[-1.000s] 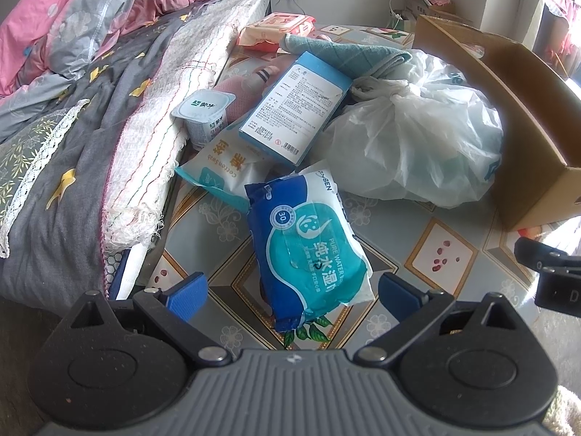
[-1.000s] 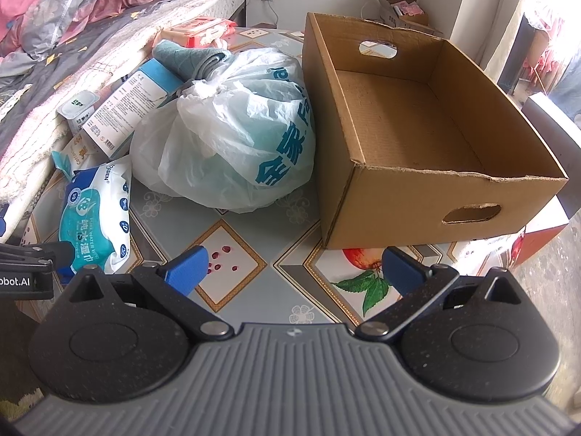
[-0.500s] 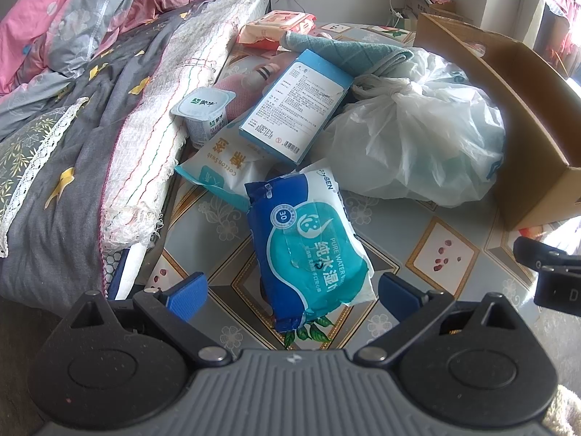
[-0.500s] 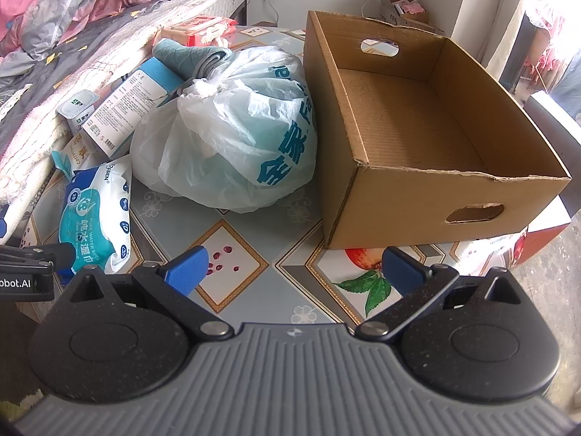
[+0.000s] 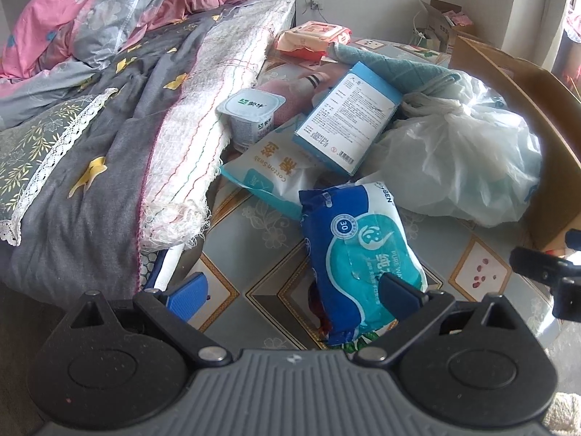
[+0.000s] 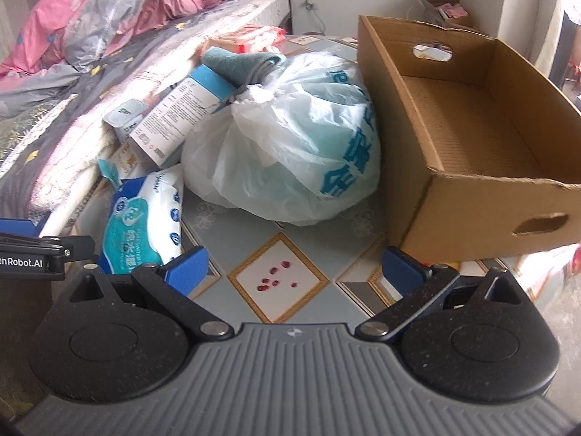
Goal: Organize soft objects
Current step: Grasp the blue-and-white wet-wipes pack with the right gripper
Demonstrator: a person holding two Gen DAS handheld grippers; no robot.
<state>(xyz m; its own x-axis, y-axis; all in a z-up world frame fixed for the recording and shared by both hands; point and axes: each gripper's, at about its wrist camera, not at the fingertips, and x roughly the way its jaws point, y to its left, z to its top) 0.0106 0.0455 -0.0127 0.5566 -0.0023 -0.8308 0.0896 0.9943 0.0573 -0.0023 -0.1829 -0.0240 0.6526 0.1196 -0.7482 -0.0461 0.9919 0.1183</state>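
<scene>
we are facing a tiled table (image 6: pixel 232 225) beside a bed. an empty cardboard box (image 6: pixel 468 123) is sitting at the right, a tied plastic bag (image 6: pixel 290 145) touching it. our left gripper (image 5: pixel 294 290), jaws wide, is straddling one end of the wet wipes pack (image 5: pixel 363 254); we judge centring before closing best. our right gripper (image 6: pixel 294 265) is hovering wide, empty. only its view is showing the box's bare floor.
</scene>
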